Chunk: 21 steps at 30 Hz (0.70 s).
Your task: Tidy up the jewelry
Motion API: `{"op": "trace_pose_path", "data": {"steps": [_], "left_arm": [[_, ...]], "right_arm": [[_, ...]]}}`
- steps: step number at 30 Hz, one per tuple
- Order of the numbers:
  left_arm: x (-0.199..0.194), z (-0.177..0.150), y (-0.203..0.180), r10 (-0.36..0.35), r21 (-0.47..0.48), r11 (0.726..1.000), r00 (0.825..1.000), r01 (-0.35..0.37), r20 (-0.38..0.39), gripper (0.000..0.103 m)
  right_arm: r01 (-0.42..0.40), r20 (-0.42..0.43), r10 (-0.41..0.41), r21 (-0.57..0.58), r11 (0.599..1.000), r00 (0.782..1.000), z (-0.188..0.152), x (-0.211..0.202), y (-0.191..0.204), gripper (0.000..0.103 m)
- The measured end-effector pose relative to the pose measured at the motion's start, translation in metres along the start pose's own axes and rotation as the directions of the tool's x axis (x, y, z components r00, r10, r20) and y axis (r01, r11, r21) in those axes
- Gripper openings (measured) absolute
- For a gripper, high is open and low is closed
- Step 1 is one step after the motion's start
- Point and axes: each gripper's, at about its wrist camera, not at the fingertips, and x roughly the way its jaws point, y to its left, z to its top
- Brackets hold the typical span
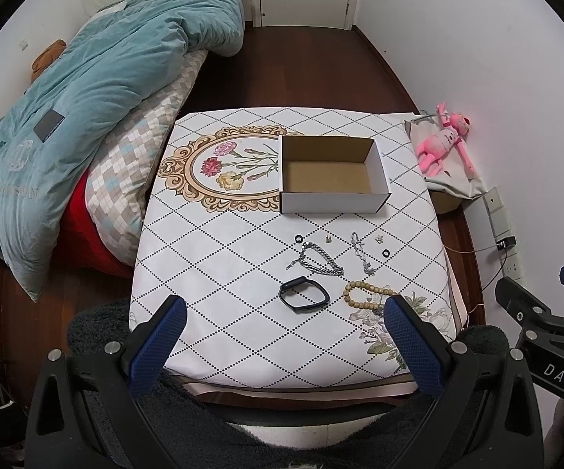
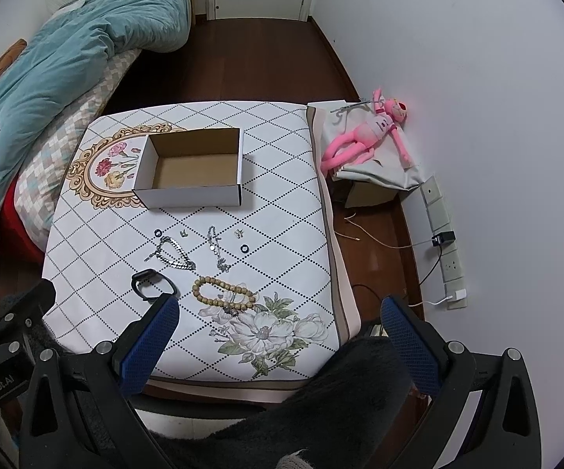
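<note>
An empty white cardboard box (image 1: 334, 195) (image 2: 192, 197) stands open on the patterned table (image 1: 223, 273) (image 2: 282, 203). In front of it lie a black wristband (image 1: 303, 299) (image 2: 153, 286), a wooden bead bracelet (image 1: 367, 296) (image 2: 223, 293), a silver chain bracelet (image 1: 321, 262) (image 2: 174, 256), a thinner silver chain (image 1: 362, 252) (image 2: 217, 248), two small black rings (image 1: 298, 238) (image 1: 385, 253) (image 2: 158, 232) (image 2: 244, 249) and tiny earrings (image 1: 328, 239) (image 2: 239, 233). My left gripper (image 1: 283, 314) hovers open above the table's near edge. My right gripper (image 2: 280, 312) is open too, lower right of the jewelry.
A bed with a teal quilt (image 1: 86, 90) (image 2: 47, 58) borders the table's left side. A pink plush toy (image 1: 444, 140) (image 2: 364, 136) lies on a cloth-covered box at the right by the wall. Power strips and cables (image 2: 444, 242) run along the right wall. Dark wooden floor (image 1: 309, 70) lies beyond.
</note>
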Motion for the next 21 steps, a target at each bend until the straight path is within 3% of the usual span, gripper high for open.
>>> {"op": "trace_pose_path", "data": {"steps": [21], "left_arm": [[-0.0036, 0.0010, -0.0022, -0.008, -0.002, 1.000, 1.000, 0.008, -0.004, 0.103]], "right_arm": [[-0.001, 0.009, 0.001, -0.001, 1.000, 1.000, 0.0020, -0.0041, -0.0011, 0.103]]}}
